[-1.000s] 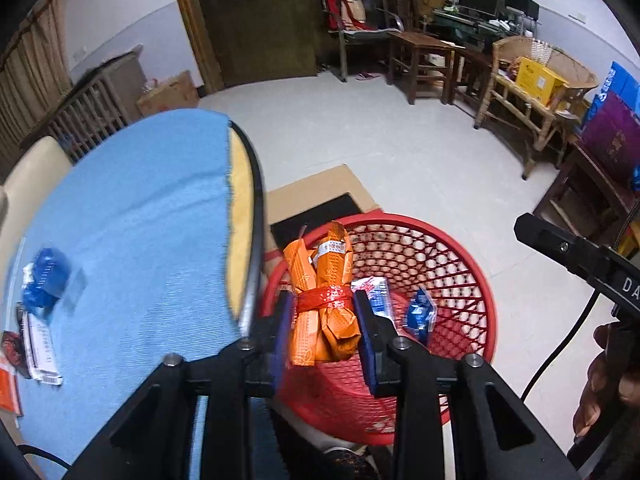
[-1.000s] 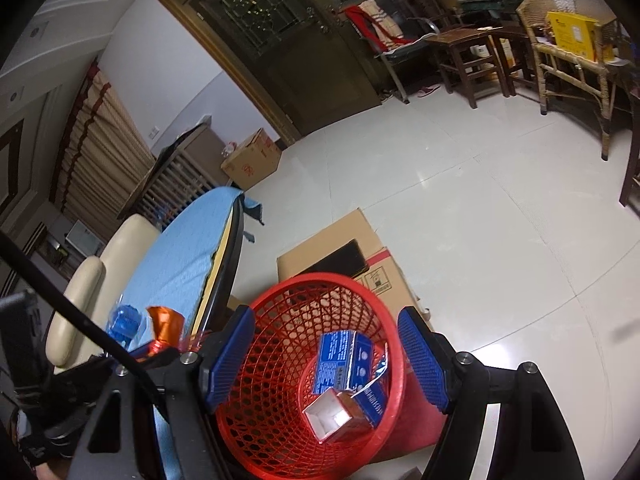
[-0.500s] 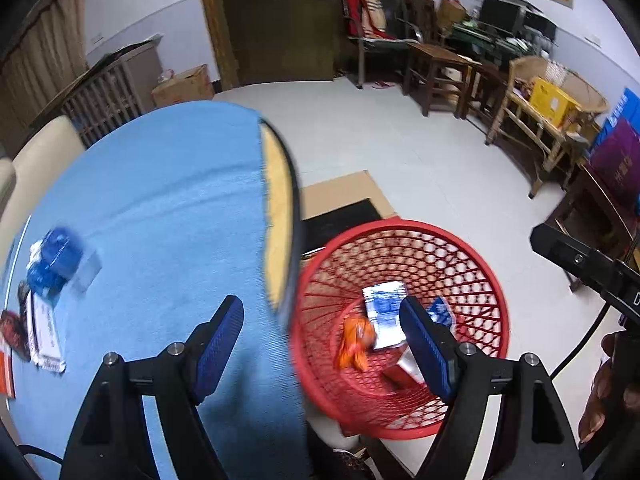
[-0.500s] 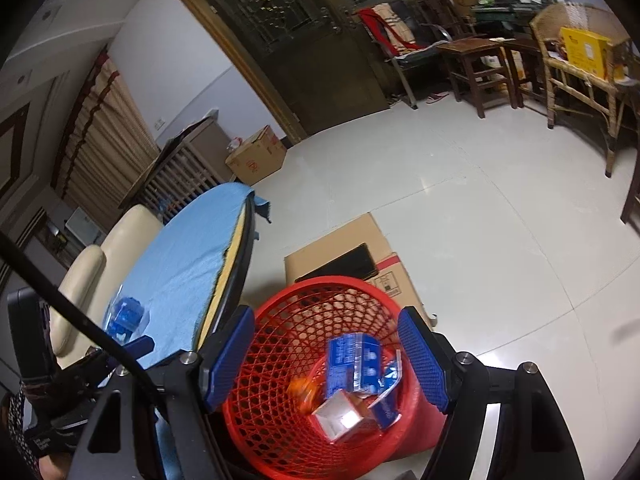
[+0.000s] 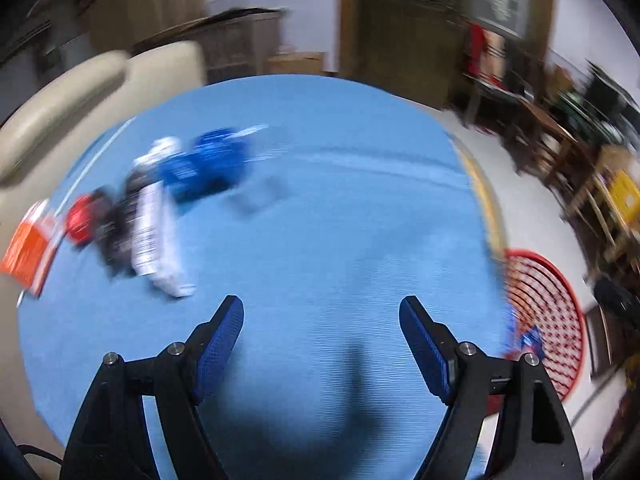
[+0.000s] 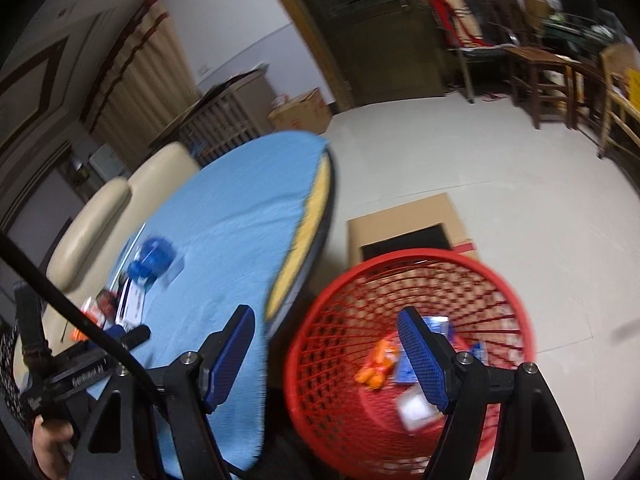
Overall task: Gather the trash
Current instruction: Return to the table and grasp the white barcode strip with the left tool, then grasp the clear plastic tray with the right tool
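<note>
My left gripper [image 5: 322, 328] hangs open and empty over the blue-covered round table [image 5: 340, 240]. Blurred trash lies at the table's far left: a blue wrapper [image 5: 204, 168], a white and black packet [image 5: 150, 232], a red item [image 5: 82, 220] and an orange packet [image 5: 28, 250]. The red mesh basket [image 5: 548, 312] stands on the floor past the table's right edge. In the right wrist view my right gripper [image 6: 324, 350] is open and empty over the gap between the table [image 6: 224, 248] and the basket [image 6: 408, 432]. An orange wrapper [image 6: 376, 366] and blue packets [image 6: 436, 326] lie inside the basket.
A flattened cardboard box [image 6: 404, 222] lies on the floor behind the basket. A cream sofa [image 6: 116, 200] borders the table's far side. Wooden chairs and a table [image 6: 540, 68] stand at the far right. A hand [image 6: 48, 448] holds the left gripper's handle at lower left.
The left gripper opened and the orange wrapper dropped into the red basket. It then swung left, over the table. The right gripper also shifted left, bringing the table into view.
</note>
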The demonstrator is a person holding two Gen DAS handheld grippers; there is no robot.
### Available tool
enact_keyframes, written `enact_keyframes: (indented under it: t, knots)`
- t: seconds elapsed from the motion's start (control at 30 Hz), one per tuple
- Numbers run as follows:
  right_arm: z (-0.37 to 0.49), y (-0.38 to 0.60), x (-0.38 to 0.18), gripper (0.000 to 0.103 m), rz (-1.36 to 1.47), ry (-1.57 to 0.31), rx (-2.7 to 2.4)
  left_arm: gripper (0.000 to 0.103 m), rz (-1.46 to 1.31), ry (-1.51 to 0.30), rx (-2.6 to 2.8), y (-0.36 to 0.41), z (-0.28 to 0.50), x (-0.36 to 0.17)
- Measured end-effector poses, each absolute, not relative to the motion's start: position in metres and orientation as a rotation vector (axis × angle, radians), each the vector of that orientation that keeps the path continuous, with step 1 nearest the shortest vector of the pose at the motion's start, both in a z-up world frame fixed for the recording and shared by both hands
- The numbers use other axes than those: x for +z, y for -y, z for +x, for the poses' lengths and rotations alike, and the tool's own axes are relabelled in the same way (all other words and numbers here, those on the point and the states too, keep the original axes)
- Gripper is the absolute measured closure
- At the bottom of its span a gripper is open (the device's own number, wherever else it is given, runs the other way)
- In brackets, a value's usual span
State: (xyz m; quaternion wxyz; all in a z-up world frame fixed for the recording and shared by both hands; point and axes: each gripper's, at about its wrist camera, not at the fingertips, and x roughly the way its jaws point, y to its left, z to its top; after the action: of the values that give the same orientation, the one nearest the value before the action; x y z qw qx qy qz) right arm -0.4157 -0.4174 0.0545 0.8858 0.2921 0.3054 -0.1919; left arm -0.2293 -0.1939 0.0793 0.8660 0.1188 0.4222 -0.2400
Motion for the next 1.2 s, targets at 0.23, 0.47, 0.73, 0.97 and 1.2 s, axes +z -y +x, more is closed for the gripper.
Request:
enact_keyframes:
  t: [0.23, 0.47, 0.73, 0.97, 1.2]
  knots:
    - [-0.37, 0.371, 0.058, 0.026, 0.518, -0.696, -0.315, 0.022, 0.127, -0.895, -0.289, 0.131, -0.161, 0.068]
    - [-0.337, 0.342, 0.06, 0.026, 0.452, -0.746, -0.287, 0.059, 0.104, -0.929, -0.295, 0.133, -0.117, 0.045]
    - [-0.275, 0.316, 0.063, 0.026, 0.358, -0.776, -0.233, 0.089, 0.073, -0.944, -0.372, 0.105, -0.119, 0.038]
    - [-0.183, 0.281, 0.062, 0.026, 0.264, -0.779, -0.093, 0.089, 0.055, -0.927, -0.363, 0.063, -0.147, 0.043]
    - [-0.114, 0.262, 0.057, 0.026, 0.151, -0.768, -0.093, 0.089, 0.057, -0.926, -0.357, 0.049, -0.154, 0.05]
